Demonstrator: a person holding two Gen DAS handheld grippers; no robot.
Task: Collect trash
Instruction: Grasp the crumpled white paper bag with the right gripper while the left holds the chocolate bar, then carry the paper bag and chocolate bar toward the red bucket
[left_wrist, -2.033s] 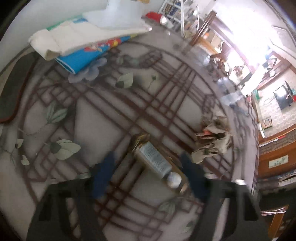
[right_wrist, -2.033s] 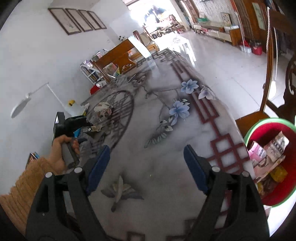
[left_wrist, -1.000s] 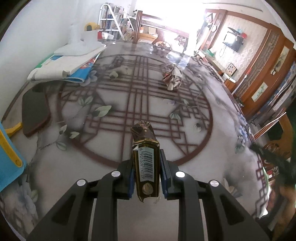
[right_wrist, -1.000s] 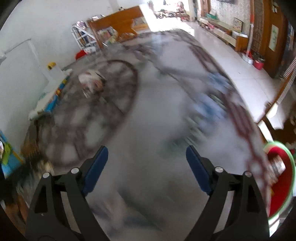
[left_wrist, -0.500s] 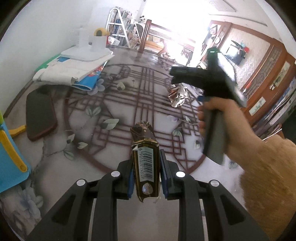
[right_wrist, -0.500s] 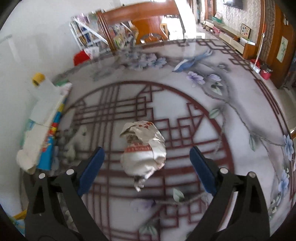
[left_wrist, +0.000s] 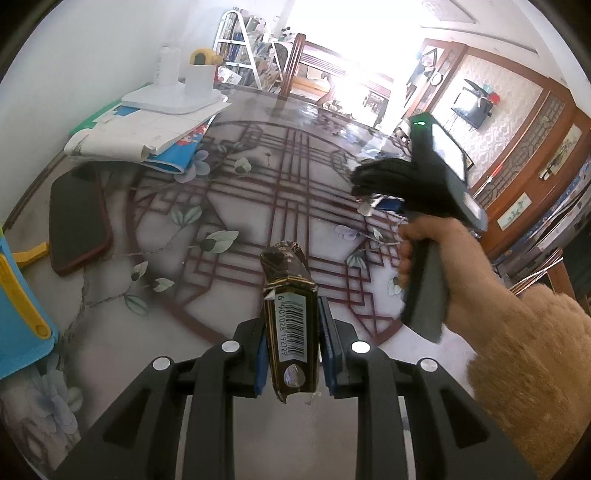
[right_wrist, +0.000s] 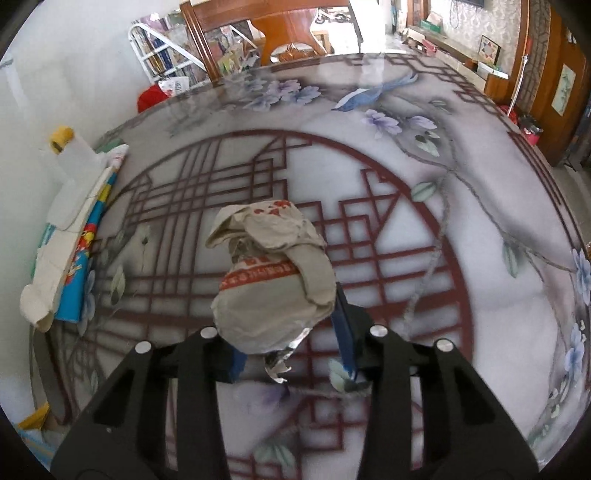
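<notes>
While the left wrist view looks down its own fingers, the left gripper (left_wrist: 291, 336) is clamped tight on a dark brown cigarette pack (left_wrist: 290, 314), a boxy carton with gold edging, a white barcode label facing up and a crumpled far end sticking out past the blue pads. It's held up off the table (left_wrist: 229, 229), which is glossy, grey marble-look with a dark red lattice circle and painted leaves. Ahead and to the right of the gripper, the person's right hand (left_wrist: 436, 258) grips the handle of the right gripper (left_wrist: 373, 192); a bit of crinkled silvery wrapper pokes out under its black fingers. Off to the left lies a flat dark phone-like slab with a reddish rim (left_wrist: 77, 221), and farther ahead on the left a stack of folded papers over a blue booklet (left_wrist: 147, 144) with a white lamp base (left_wrist: 173, 99) on top. A blue and yellow plastic thing (left_wrist: 18, 325) sits at the near left edge.

Over in the right wrist view, the right gripper (right_wrist: 291, 350) has its fingers partly closed around a crumpled paper wad (right_wrist: 273, 280), beige and creased with red print, plus a shiny foil scrap hanging underneath. The left pad is touching it, but the right pad (right_wrist: 341, 332) is mostly hidden behind the wad, so I can't tell if it's actually pinched. The paper stack (right_wrist: 70, 236) lies far left by the wall, and a wooden chair (right_wrist: 273, 26) stands at the far edge.
</notes>
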